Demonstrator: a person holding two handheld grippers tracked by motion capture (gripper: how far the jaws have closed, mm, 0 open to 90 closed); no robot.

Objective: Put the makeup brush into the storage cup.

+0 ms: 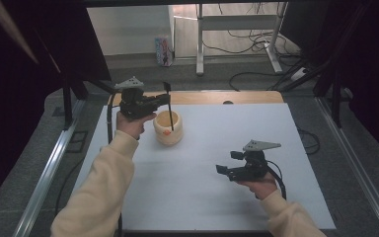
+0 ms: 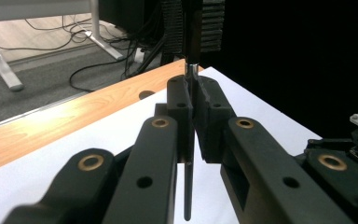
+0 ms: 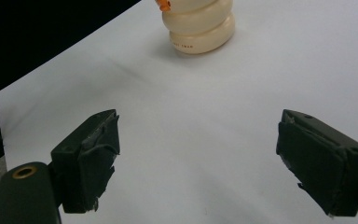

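- Black rod (image 1: 169,106), thin and straight, stands nearly upright above the cream pot (image 1: 168,128), with its lower end down inside the pot's open mouth and its squared top above the jaws.
- Left gripper (image 1: 165,98) is clamped on that rod: in the left gripper view the two jaws meet on the shaft (image 2: 189,140), with a shiny collar just above the pads and the dark lower length hanging below them.
- Holding it near the upper part keeps the rod plumb over the opening, which I judge suits lowering it in or lifting it out without knocking the rim; I cannot tell which of the two is in hand.
- The cream pot is a ribbed, rounded holder standing on the white table sheet (image 1: 212,153) toward the far left; a small orange thing (image 3: 164,5) shows at its top edge in the right gripper view.
- Right gripper (image 1: 227,168) rests low over the near right of the sheet, well apart from the pot, its jaws wide apart with nothing between them (image 3: 198,163).
- It seems parked out of the way, though pointed at the pot, ready to steady it if needed.
- Beyond the sheet runs the wooden table edge (image 1: 237,97), then grey floor with cables.
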